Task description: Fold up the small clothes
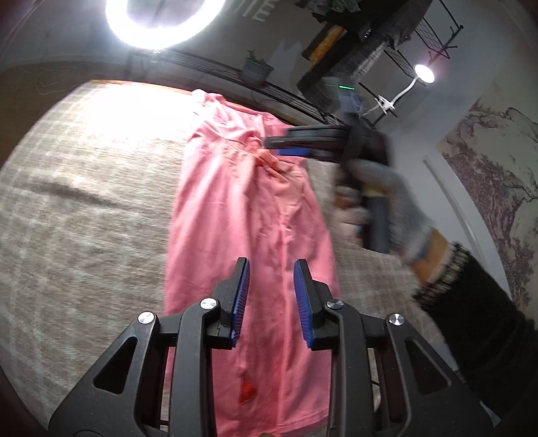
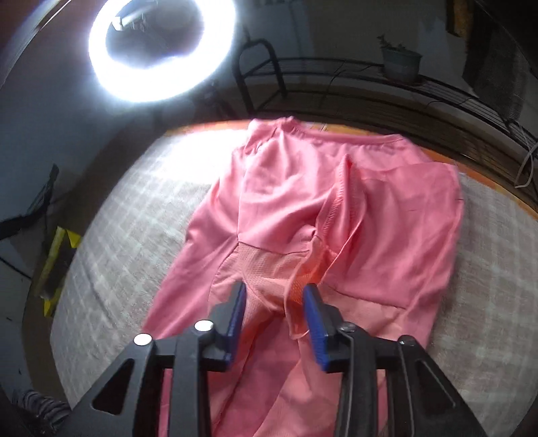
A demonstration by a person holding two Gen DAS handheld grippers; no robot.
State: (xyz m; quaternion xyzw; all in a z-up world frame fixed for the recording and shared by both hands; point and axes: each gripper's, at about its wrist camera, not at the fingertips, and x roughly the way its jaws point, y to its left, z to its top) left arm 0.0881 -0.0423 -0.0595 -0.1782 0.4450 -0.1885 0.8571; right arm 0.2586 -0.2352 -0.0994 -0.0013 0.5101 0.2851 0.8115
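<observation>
Pink trousers (image 2: 302, 215) lie flat on my cloth-covered bench (image 2: 127, 235). My right tool (image 2: 274, 302) gapes narrowly around a loose mesh fold; my left tool (image 1: 271, 282) hovers narrowly open, empty. Snagging only mesh could drag the fold crooked.

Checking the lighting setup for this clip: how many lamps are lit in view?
2. A ring light behind the table's far edge, left of the pink garment; a small round clip lamp far right. Others may be hidden.

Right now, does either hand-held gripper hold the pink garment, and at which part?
Neither: the left hand-held gripper and the right hand-held gripper stand open above the pink garment.
</observation>
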